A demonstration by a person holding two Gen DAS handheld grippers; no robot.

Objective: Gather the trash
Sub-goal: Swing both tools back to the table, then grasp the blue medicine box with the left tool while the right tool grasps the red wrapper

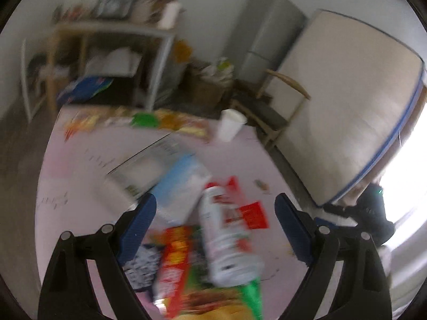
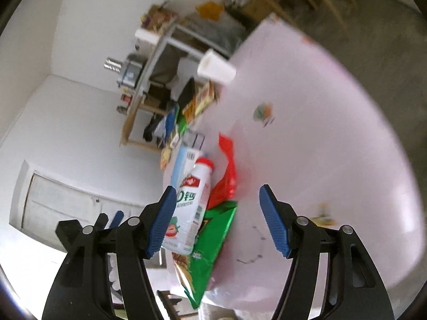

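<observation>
On the pink counter the trash lies heaped in one loose pile near my edge, and I judge I am at the approach step, nothing yet picked up. My left hand-held gripper hangs over the pile with its jaws spread wide and nothing between them; my right hand-held gripper is likewise wide apart and empty, looking along the counter from the side. The nearest piece is one white bottle with a red cap, lying on its side across a green snack bag and touching a red wrapper. Beside it I count one pale blue carton, one grey box just behind that, and one red and yellow packet at the near edge; a black and white patterned thing under the left finger is too blurred to name. Farther off stands one white paper cup, well apart from the pile, next to a row of colourful packets along the far edge that I cannot count. Next I would bring one gripper down so the bottle sits between its fingers across its narrow width, then close; being round and resting on slick bags, it may roll.
</observation>
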